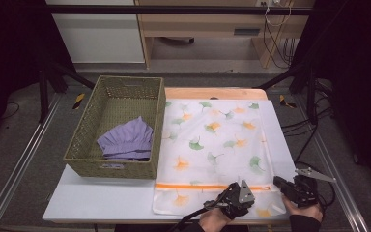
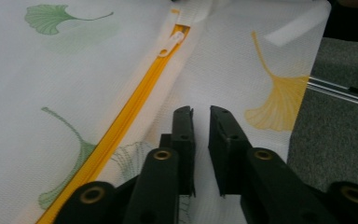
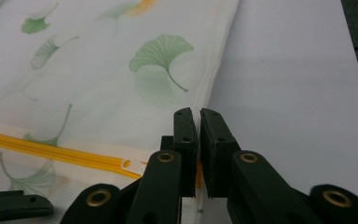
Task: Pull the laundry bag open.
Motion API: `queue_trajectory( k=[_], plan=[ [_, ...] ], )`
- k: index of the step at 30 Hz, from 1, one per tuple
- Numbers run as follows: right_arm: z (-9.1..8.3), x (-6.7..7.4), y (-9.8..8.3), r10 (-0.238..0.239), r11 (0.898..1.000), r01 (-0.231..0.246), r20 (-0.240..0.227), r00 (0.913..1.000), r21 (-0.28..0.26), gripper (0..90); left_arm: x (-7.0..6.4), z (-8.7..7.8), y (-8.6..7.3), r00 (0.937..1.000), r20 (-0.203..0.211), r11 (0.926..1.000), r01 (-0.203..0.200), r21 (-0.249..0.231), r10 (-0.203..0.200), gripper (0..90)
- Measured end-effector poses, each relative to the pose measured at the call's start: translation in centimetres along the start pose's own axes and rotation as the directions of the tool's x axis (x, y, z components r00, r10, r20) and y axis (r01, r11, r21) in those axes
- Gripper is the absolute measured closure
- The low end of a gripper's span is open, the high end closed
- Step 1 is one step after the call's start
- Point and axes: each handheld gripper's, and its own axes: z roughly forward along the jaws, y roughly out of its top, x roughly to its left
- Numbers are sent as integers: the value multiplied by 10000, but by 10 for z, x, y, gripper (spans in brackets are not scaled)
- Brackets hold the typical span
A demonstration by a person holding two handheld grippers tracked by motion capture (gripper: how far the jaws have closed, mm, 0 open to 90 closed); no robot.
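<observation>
Mesh laundry bag (image 1: pixel 217 150) flat on desk (image 1: pixel 101 198), right of basket (image 1: pixel 116 128), its near edge under both tongs. Right tongs (image 3: pixel 198 114) clenched, seemingly on the zipper-end (image 3: pixel 135 165) fabric. Left tongs (image 2: pixel 201 112) slightly parted over the mesh beside zipper (image 2: pixel 135 107), gripping nothing.

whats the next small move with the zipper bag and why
Probably close the left gripper on the mesh beside the white zipper pull. Its jaws stand slightly apart over the laundry bag, while the right gripper looks pinched on the bag's edge at the zipper's end, so the orange zipper is anchored there.
</observation>
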Motion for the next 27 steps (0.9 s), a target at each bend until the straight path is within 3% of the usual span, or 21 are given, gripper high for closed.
queue_trajectory(
  k=[2, 3, 4, 5, 8, 12, 14, 15, 16, 20, 21, 22, 27],
  plan=[
    [-3, 3, 3, 164, 9997, -167, -183, 9997, -174, 855, -2, 0, 1, 10000, 47, 9999, 82, -144, -81, 651],
    [-3, 3, 3, 164, 9997, -167, -183, 9997, -174, 855, -5, -1, 2, 9998, 109, 9995, 152, -278, -149, 651],
    [-5, 5, 7, -62, 9993, 54, -229, 9997, -360, 856, -7, -2, 3, 9997, 178, 9992, 143, -365, -137, 552],
    [-5, 5, 7, -62, 9993, 54, -229, 9997, -360, 856, -10, -3, 4, 9996, 244, 9986, 169, -503, -156, 552],
    [-6, 10, 14, -102, 9979, 79, -366, 9993, -640, 857, -21, -4, 6, 9990, 446, 9974, 77, -721, -45, 439],
    [-6, 14, 18, -132, 9965, 101, -369, 9992, -826, 857, -27, -2, 5, 9988, 491, 9973, -32, -732, 68, 396],
    [-6, 15, 19, -102, 9965, 71, -373, 9993, -829, 857, -29, 1, 5, 9995, 256, 9979, -172, -631, 189, 396],
    [-6, 15, 20, -141, 9963, 107, -389, 9991, -852, 857, -29, 2, 4, 9998, 139, 9983, -165, -551, 173, 406],
    [-6, 17, 20, -169, 9964, 133, -423, 9990, -835, 856, -28, 5, 3, 9998, -156, 9996, -138, -264, 134, 480],
    [-4, 16, 19, -163, 9973, 129, -472, 9988, -719, 851, -24, 7, 0, 9996, -218, 9995, 171, -249, -176, 663],
    [-4, 16, 19, -163, 9973, 129, -472, 9988, -719, 851, -22, 8, -1, 9995, -211, 9997, 211, -148, -214, 663],
    [-2, 15, 18, -196, 9980, 165, -486, 9986, -617, 847, -19, 8, -2, 9992, -307, 9995, 264, -193, -270, 743],
    [3, 12, 15, -123, 9987, 94, -588, 9982, -493, 837, -14, 8, -4, 9984, -276, 9982, 476, -368, -486, 846]
  ],
)
